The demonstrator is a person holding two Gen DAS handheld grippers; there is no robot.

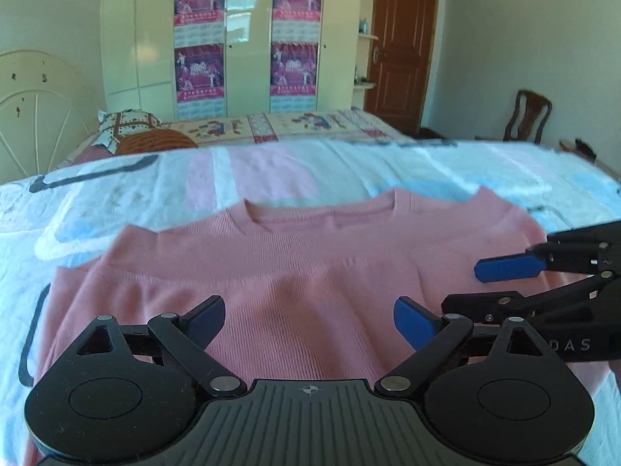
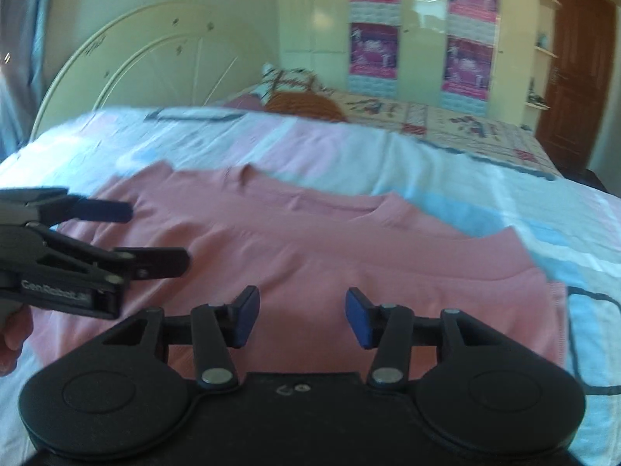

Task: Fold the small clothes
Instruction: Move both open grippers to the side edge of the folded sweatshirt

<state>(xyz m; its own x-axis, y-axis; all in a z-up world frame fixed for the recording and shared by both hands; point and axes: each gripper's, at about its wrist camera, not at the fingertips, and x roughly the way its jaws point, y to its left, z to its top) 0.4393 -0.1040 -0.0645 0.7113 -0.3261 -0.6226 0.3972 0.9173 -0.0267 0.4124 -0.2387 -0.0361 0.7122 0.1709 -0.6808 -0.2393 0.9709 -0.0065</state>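
Observation:
A pink knitted sweater [image 1: 310, 256] lies flat on the bed, neckline away from me, its lower part folded up over the chest. My left gripper [image 1: 310, 320] hovers over the sweater's near middle, jaws wide open, nothing between the blue pads. My right gripper [image 1: 462, 287] reaches in from the right over the sweater's right side. In the right wrist view the sweater [image 2: 330, 248] fills the middle, and my right gripper [image 2: 303, 312] stands open above its near edge with no cloth pinched. The left gripper [image 2: 155, 235] comes in from the left, also open.
The bedspread [image 1: 136, 194] is white with pink and blue patches. Behind it are a second bed with a patterned cover [image 1: 310, 124], a cream headboard [image 2: 147, 62], a wardrobe with posters [image 1: 248, 39], a brown door [image 1: 403, 46] and a wooden chair [image 1: 528, 116]. A hand [image 2: 11, 334] shows at the left.

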